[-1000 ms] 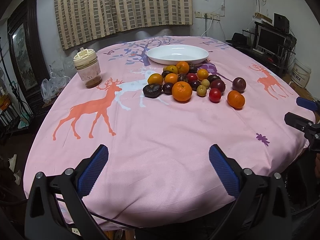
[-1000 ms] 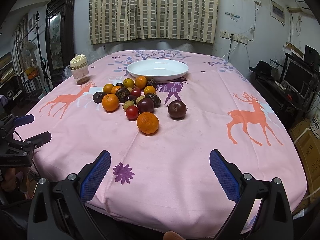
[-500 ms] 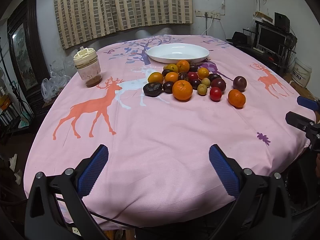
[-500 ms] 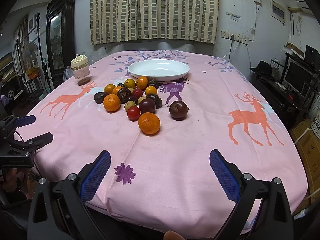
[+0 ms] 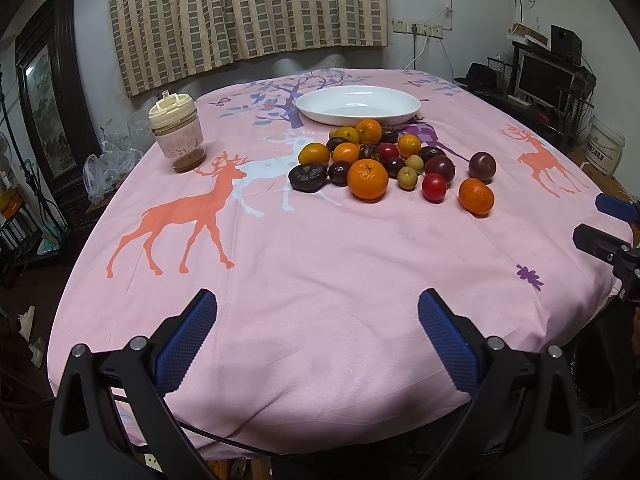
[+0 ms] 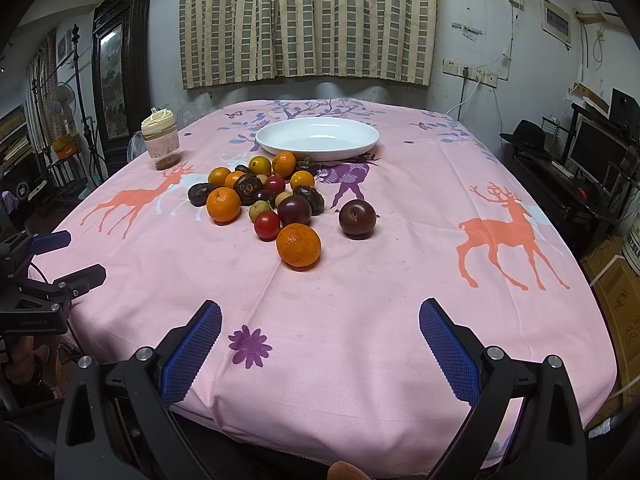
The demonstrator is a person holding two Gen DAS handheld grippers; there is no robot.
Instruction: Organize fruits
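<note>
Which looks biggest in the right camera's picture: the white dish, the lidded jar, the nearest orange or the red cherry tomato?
1. White dish, by far the widest.
2. Lidded jar.
3. Nearest orange; it sits closer to the camera, so its rank against the jar is unsure.
4. Red cherry tomato, clearly smallest.

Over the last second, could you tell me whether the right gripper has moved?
Yes. The right gripper has eased forward toward the fruits: the near orange and white dish sit lower and closer.

Fruits at the back of the fruit pile point(image 6: 264, 196), nearest the white plate point(image 6: 320, 152), are partly hidden.
</note>
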